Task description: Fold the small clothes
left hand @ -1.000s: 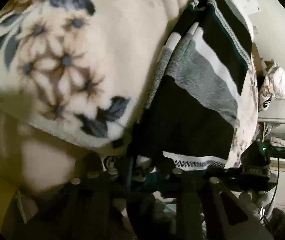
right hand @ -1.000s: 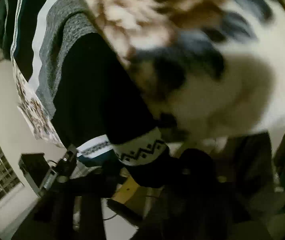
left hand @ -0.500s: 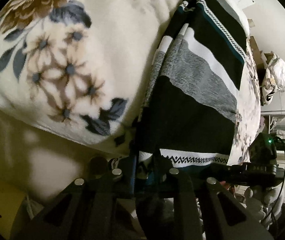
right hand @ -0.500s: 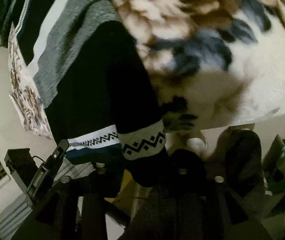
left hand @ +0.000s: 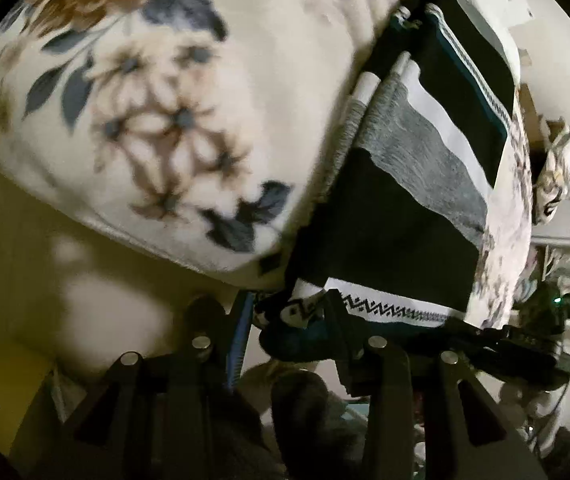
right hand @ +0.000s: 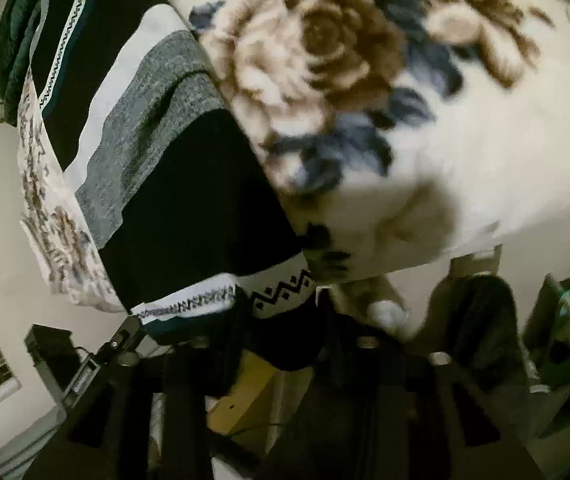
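A knit sweater (left hand: 405, 208) with black, grey and white bands and a zigzag trim lies flat on a floral blanket (left hand: 165, 120), its hem hanging over the bed's edge. My left gripper (left hand: 273, 316) is at the hem's left corner. Its jaws are opening, with the bunched trim between them and a gap on the left side. In the right wrist view the same sweater (right hand: 173, 184) runs up to the left. My right gripper (right hand: 285, 344) is closing, and its jaws pinch the dark end of the zigzag cuff (right hand: 281, 296).
The blanket (right hand: 485, 140) covers the bed out to the rounded edge. A crumpled pale bundle (left hand: 565, 168) lies beyond the far side. Below the edge are a yellowish box (right hand: 245, 384), a green bin (right hand: 565, 340) and a dark device (right hand: 97, 356).
The left jaws have spread apart from the hem they were pinching. The right jaws opened and then closed on the cuff, and the right view lifted slightly.
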The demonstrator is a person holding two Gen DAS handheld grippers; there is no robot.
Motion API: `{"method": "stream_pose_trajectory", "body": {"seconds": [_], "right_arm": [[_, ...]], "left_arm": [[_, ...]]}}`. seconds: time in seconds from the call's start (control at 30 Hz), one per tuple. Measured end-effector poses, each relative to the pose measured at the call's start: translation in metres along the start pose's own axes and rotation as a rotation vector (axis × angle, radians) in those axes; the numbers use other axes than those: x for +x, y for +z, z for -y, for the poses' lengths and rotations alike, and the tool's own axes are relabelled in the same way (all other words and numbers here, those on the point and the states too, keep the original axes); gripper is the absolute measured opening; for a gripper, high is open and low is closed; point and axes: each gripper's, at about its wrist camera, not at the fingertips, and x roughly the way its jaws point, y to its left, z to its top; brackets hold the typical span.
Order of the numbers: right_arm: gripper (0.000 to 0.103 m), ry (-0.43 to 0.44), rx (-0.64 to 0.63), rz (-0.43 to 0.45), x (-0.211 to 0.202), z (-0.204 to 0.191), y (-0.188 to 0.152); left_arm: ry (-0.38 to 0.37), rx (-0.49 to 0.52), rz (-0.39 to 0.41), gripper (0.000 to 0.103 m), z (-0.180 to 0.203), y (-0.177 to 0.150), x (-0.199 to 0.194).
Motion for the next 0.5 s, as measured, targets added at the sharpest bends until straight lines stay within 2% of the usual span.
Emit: {"method": "stream_pose_trajectory", "body": {"seconds": [0.07,0.1,0.13,0.27,0.4,0.5], "right_arm": [[0.003,-0.049,-0.007,0.021,-0.004,-0.004,-0.003],[0.002,-0.076,-0.014,0.025,-0.006,-0.005,-0.006],[0.002,-0.098,-0.021,0.029,-0.007,-0.008,-0.009],[0.001,-0.167,-0.036,0.018,-0.005,-0.019,-0.023],[0.001,-0.188,-0.062,-0.009,0.003,-0.022,-0.029],[0.002,-0.191,-0.096,-0.054,0.015,-0.020,-0.027]], "left_arm": [[0.032,0.029,0.013,0.031,0.010,-0.002,0.001],[0.062,0.046,0.025,0.026,0.015,-0.003,0.000],[0.080,0.059,0.026,0.006,0.018,-0.004,0.001],[0.128,0.093,0.046,0.005,0.024,-0.008,-0.005],[0.147,0.098,0.047,0.005,0.016,-0.007,-0.012],[0.140,0.107,0.015,0.005,0.008,-0.002,-0.004]]}}
